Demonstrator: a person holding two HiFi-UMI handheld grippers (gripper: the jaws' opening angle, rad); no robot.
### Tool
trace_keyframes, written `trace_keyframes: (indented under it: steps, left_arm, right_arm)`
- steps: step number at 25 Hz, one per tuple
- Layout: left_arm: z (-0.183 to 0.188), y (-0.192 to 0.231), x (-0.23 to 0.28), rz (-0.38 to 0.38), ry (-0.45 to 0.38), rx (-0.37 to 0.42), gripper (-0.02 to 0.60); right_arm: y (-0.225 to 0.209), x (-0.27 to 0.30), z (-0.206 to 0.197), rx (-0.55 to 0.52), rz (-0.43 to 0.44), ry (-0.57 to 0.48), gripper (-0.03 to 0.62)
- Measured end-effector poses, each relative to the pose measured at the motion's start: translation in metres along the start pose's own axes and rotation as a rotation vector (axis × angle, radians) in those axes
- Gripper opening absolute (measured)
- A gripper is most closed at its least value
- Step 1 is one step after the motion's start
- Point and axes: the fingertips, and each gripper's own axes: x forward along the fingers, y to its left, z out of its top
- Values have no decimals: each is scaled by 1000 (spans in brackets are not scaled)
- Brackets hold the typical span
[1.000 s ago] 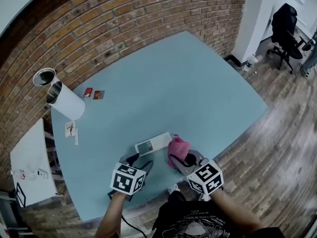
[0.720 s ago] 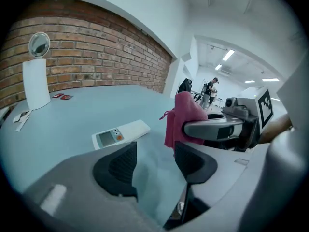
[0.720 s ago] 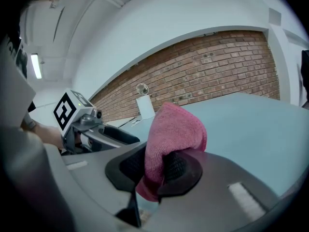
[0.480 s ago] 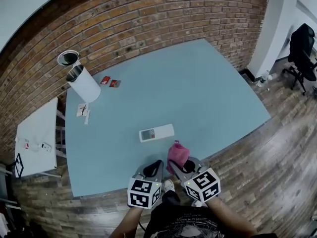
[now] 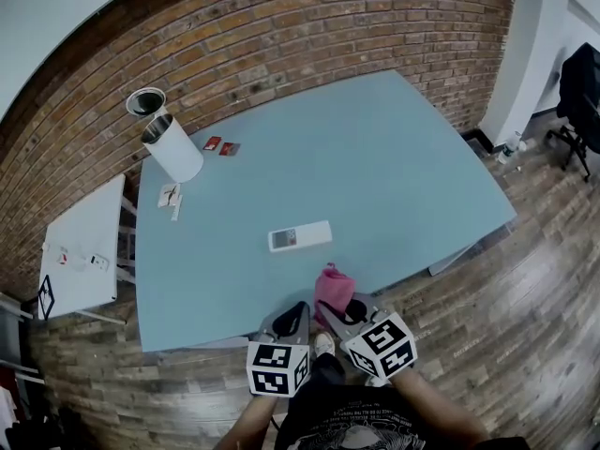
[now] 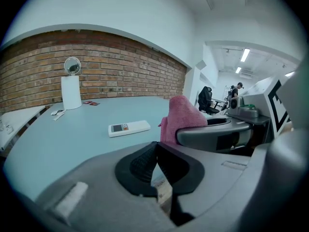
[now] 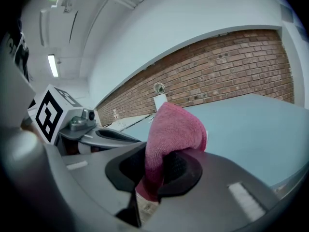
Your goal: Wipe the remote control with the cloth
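Observation:
A white remote control (image 5: 299, 236) (image 6: 129, 127) lies flat on the light-blue table (image 5: 375, 167), alone near its middle. My right gripper (image 5: 339, 309) (image 7: 155, 164) is shut on a pink cloth (image 5: 333, 286) (image 7: 171, 132) (image 6: 179, 117), which stands bunched up out of the jaws at the table's near edge. Beside it on the left, my left gripper (image 5: 293, 315) (image 6: 155, 159) is shut with nothing between its pads. Both grippers hang at the near edge, well short of the remote.
A white cylinder (image 5: 172, 148) with a round mirror (image 5: 144, 102) stands at the table's far left corner, with small red cards (image 5: 221, 145) and a paper slip (image 5: 170, 195) nearby. A brick wall (image 5: 309, 36) runs behind. A white side table (image 5: 80, 247) is left, an office chair (image 5: 583, 87) right.
Both grippers have pulled back from the remote toward the table's near edge. The left gripper's jaws have closed. The pink cloth stays in the right gripper.

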Motion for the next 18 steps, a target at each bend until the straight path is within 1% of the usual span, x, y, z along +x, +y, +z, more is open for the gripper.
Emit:
trace_keyframes:
  steps: [3,10,18]
  left_arm:
    - [-2,-3,-1,3,3,-8,2]
    - [-1,-9,4,-3,11,13,2]
    - [-2,-9,7,2,9,15,2]
  right_arm:
    - [-1,-4,-2,4,2,2,61]
    - [-5,-8,-3,20,7,3,61]
    - [-7,-7,-9,19,11,14,61]
